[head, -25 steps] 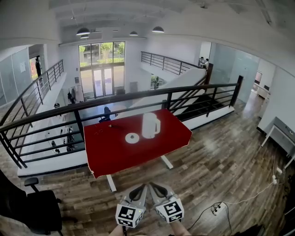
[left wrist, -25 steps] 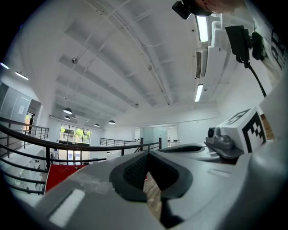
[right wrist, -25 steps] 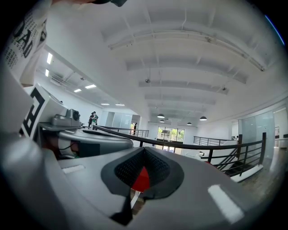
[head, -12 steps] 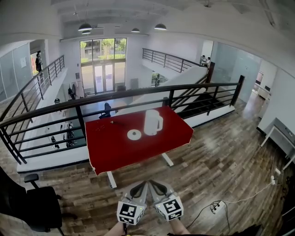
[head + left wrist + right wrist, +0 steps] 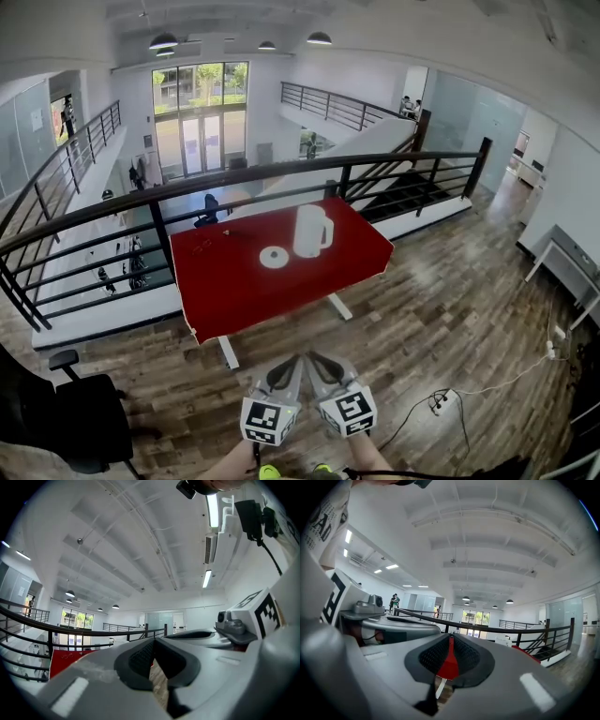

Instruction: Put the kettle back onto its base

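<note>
White cylindrical kettle (image 5: 309,231) standing upright on the red rectangular tabletop (image 5: 244,291), handle to its right; its contents cannot be seen. The flat white round base (image 5: 274,257) lies on the tabletop just left of the kettle, apart from it and bare. Left gripper (image 5: 289,366) and right gripper (image 5: 315,364) are held side by side, well short of the tabletop's near edge. Left gripper view: jaws closed tip to tip, nothing between them. Right gripper view: likewise closed and empty. A black metal railing (image 5: 234,183) runs beyond the tabletop's far edge.
</note>
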A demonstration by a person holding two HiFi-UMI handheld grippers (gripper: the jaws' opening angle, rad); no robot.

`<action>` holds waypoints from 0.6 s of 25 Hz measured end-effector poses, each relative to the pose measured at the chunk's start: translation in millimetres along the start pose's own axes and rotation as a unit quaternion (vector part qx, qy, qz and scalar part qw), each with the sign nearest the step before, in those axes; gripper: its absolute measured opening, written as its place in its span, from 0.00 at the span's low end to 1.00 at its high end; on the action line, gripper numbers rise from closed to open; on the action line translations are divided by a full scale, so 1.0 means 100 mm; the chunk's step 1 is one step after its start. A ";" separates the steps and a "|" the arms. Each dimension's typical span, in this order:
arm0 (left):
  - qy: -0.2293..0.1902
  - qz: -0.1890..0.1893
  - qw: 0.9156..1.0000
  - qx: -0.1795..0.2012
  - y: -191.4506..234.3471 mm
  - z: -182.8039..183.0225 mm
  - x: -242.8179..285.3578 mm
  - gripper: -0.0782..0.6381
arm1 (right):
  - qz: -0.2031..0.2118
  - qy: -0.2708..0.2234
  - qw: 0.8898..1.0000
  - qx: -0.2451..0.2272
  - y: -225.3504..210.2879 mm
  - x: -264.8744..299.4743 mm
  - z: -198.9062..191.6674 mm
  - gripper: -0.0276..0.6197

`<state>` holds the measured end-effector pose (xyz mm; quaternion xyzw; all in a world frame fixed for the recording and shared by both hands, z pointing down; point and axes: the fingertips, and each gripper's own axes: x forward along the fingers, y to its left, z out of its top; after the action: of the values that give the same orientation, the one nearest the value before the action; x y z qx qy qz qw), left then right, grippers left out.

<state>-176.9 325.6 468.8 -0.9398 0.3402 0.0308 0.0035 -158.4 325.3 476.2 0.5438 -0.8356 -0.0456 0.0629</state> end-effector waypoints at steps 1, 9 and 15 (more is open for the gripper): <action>-0.001 -0.002 1.000 -0.003 0.02 0.00 -0.01 0.12 | -0.001 0.000 1.000 -0.002 0.02 0.02 0.01 0.08; -0.002 -0.004 1.000 -0.015 0.15 -0.03 0.11 0.13 | -0.006 0.003 1.000 0.000 -0.12 0.21 -0.03 0.11; 0.010 0.015 1.000 -0.012 0.21 -0.03 0.48 0.13 | 0.013 -0.001 1.000 0.006 -0.44 0.36 0.00 0.11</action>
<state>-153.4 279.1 469.7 -0.9348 0.3541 0.0257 -0.0115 -132.9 274.7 471.9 0.5332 -0.8429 -0.0405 0.0590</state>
